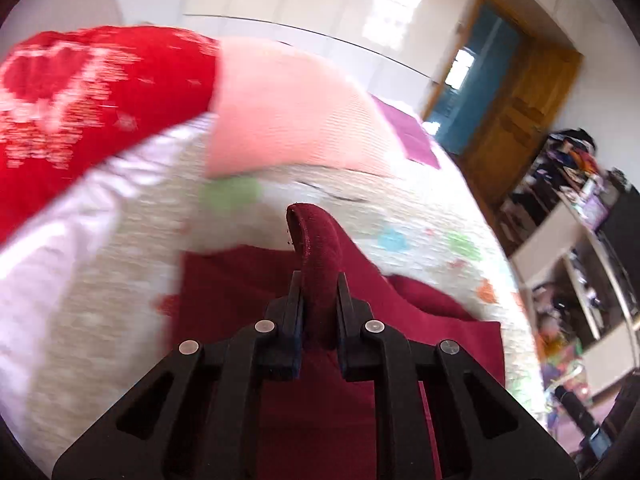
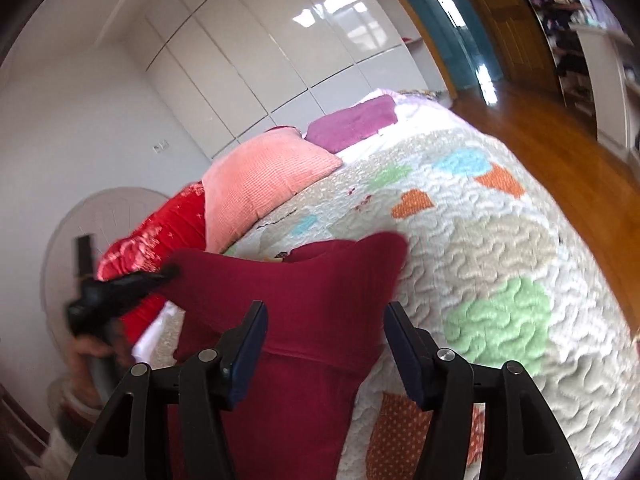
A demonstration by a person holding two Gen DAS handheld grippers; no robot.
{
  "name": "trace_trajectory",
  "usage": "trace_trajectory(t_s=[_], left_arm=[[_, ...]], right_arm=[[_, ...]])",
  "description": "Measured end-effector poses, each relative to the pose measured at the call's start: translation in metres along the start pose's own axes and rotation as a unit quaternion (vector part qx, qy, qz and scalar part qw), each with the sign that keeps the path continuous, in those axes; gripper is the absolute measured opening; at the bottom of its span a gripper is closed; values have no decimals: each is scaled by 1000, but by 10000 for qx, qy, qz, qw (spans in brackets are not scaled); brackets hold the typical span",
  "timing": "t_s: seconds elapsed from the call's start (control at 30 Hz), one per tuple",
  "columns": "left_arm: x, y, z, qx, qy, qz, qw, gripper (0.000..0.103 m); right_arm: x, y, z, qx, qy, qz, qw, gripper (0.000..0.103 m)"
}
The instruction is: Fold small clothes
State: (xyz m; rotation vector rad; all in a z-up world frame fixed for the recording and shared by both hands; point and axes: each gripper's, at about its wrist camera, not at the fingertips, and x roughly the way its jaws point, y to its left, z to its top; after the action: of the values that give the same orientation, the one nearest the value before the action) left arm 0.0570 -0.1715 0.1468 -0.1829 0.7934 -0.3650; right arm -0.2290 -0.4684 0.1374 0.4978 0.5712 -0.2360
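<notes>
Your left gripper (image 1: 319, 280) is clamped on a raised fold of the dark red garment (image 1: 320, 360). The fold stands up between the two fingers and curls over beyond their tips. The rest of the garment hangs and spreads below the claw, onto the quilted bedspread (image 1: 420, 216).

Your right gripper (image 2: 326, 320) is released, with its fingers set well apart. The dark red garment (image 2: 304, 304) fills the gap between them, but neither pad visibly presses on the cloth. From the right wrist view, the garment is lifted at its left corner, where the left gripper (image 2: 168, 272) pinches it; the cloth slopes from that corner across toward the open claw.

The garment sits at the near edge of the bed. A pink pillow (image 2: 264, 180), a red patterned pillow (image 2: 160, 232) and a purple pillow (image 2: 352, 120) lie beyond it on the bedspread (image 2: 480, 248).
</notes>
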Motion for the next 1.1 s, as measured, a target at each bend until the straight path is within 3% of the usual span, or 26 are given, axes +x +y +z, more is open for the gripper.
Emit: trace_trajectory(t_s=[0.07,0.2,0.4,0.53,0.63,0.77,0.9,0.97,1.0,1.1], left_arm=[[-1,33,-6,-202,87,161,9996,12],[31,72,-31,-575,661,113,9961,12],[41,74,-47,-398,776,242,9959,12],[46,62,-50,-256,721,247,9968,12],[51,65,-50,-363,749,214,9963,12],[50,67,-49,-448,765,226,9958,12],[48,61,-48,-462,772,216,9957,12],[46,57,-46,-482,745,125,9960,12],[45,54,-45,-469,726,51,9962,12],[43,46,-47,-297,704,-150,9970,12]], right_arm=[[14,3,4,-94,63,-125,9999,59],[62,0,5,-95,594,-370,9975,59],[117,-3,6,-51,1173,-418,9922,59],[100,-5,1,167,1051,-299,9939,60],[80,0,-13,-126,1162,-168,9930,61],[65,6,-31,-780,1203,-844,9861,61],[84,14,-44,-1112,1464,-775,9799,60],[95,23,-44,-1349,1214,-936,9789,57],[98,24,-42,-1440,977,-1237,9769,52],[85,9,-31,-872,416,-1521,9836,46]])
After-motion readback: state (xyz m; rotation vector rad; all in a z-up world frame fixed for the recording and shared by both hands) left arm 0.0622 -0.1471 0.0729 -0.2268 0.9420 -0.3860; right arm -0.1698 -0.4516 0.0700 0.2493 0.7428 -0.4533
